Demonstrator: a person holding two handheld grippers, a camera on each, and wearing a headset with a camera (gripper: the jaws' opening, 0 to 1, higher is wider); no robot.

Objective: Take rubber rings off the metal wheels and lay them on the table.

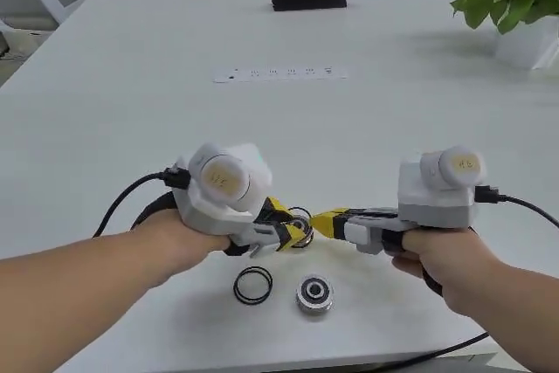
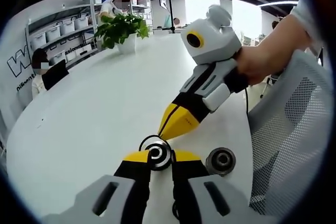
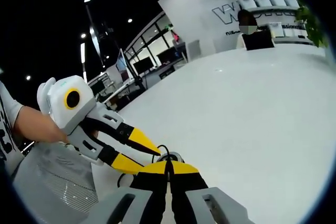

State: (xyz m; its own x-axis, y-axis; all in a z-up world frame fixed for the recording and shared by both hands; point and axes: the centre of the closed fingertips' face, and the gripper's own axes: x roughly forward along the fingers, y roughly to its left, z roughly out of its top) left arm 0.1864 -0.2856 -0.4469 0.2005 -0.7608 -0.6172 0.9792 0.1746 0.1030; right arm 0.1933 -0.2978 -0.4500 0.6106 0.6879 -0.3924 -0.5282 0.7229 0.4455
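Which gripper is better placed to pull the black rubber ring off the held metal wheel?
Right. The right gripper is shut on the thin black rubber ring, while the left gripper clamps the round silver metal wheel steady; pulling away probably finishes it.

The right claw rose from 6 o'clock, its yellow-tipped jaws pressed together. Just past the tips, slightly toward 12 o'clock, sat a metal wheel on the white worktop. A thin black rubber ring arced up off the wheel and ran to the closed tips, which pinched it. From 9 o'clock the left claw reached in, held by a hand, its two yellow jaws set on either side of the wheel. A mesh chair lay at 8 o'clock. At 1 o'clock a person sat at the worktop's far end, with plant leaves at 2 o'clock.
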